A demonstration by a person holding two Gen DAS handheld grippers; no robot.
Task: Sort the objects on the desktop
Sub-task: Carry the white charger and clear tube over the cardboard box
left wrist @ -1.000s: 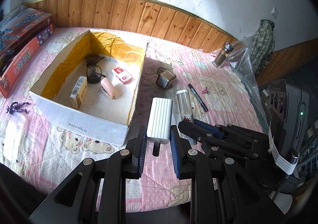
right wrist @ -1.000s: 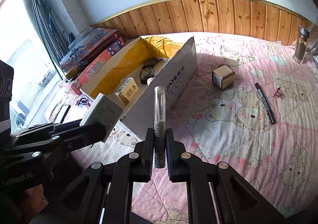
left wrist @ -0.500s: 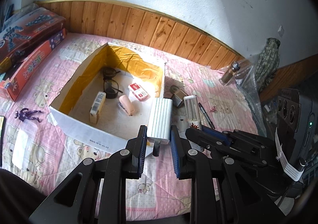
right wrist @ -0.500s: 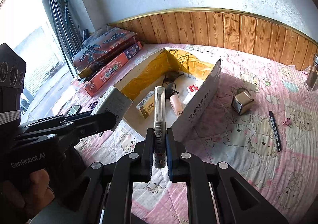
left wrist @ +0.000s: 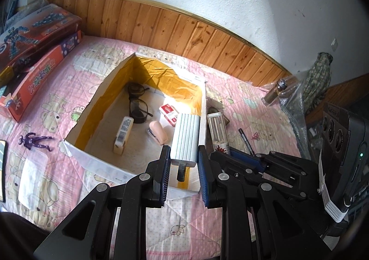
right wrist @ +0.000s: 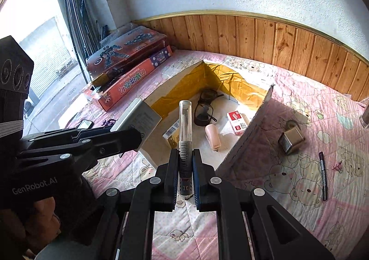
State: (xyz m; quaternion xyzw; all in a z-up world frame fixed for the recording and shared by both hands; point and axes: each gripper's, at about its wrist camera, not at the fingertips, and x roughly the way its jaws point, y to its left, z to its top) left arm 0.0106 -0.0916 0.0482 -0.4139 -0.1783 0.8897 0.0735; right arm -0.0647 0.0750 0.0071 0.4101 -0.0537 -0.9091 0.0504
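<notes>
The white power bank point(left wrist: 186, 137) is clamped between my left gripper point(left wrist: 184, 163) jaws, hanging over the near right corner of the open cardboard box point(left wrist: 96, 163) on the pink quilt point(left wrist: 76, 75). Inside the box lie glasses point(left wrist: 137, 107), a pink stapler point(left wrist: 158, 135), a red-and-white pack point(left wrist: 169, 113) and a small carton point(left wrist: 123, 134).

From the right wrist, my right gripper point(right wrist: 185, 165) is clenched on a clear tube point(right wrist: 185, 121), held over the box's near edge. A black marker point(right wrist: 322, 174) and a small metal tin point(right wrist: 290, 141) lie on the quilt right of the box.
</notes>
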